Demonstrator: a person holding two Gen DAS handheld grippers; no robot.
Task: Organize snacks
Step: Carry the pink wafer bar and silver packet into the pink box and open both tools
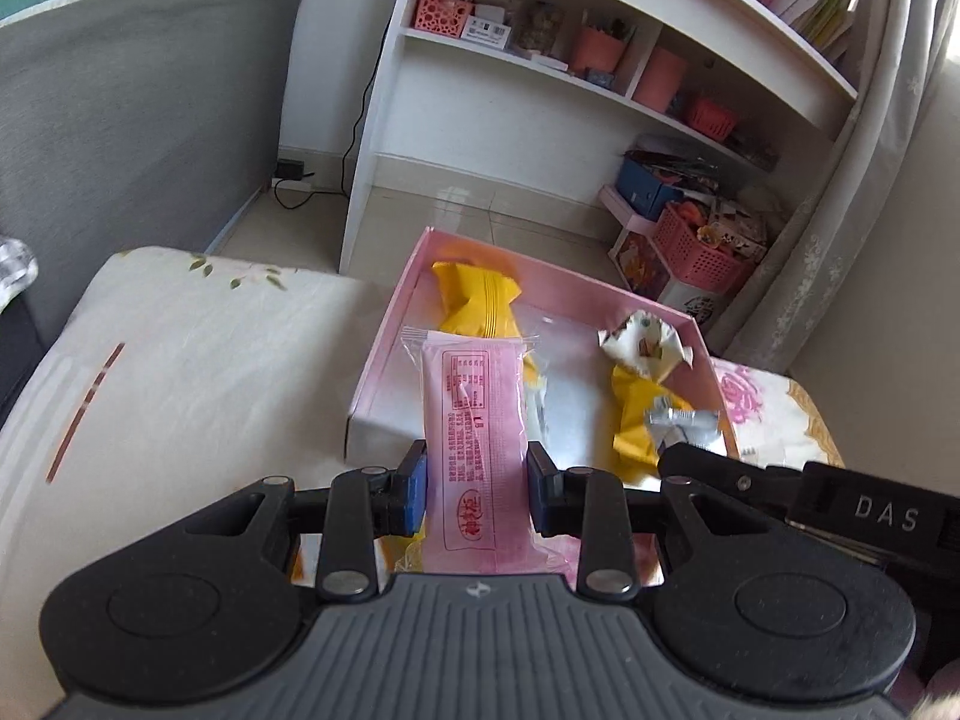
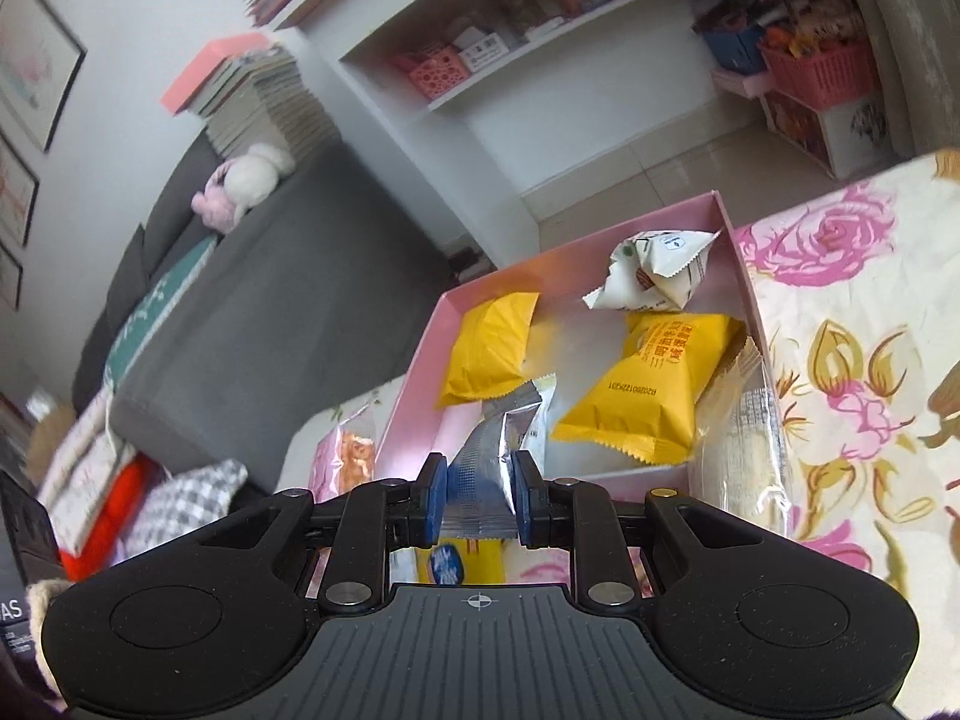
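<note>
My left gripper (image 1: 477, 463) is shut on a pink snack packet (image 1: 474, 420), which stands upright between the blue pads over the near edge of the pink box (image 1: 384, 330). In the box lie two yellow packets (image 2: 489, 348) (image 2: 654, 384) and a crumpled white packet (image 2: 654, 270). My right gripper (image 2: 480, 474) is shut on a silver and blue packet (image 2: 486, 456), held above the box's near side. The left wrist view shows that gripper's black body (image 1: 738, 480) at the right, with the silver packet (image 1: 684, 423) at its tip.
The box rests on a bed with a flowered cover (image 2: 852, 312) and a pale pillow (image 1: 198, 348). A clear packet (image 2: 738, 450) leans at the box's right wall. A grey sofa (image 2: 252, 312), white shelves (image 1: 540, 78) and pink baskets (image 1: 696, 246) stand beyond on a tiled floor.
</note>
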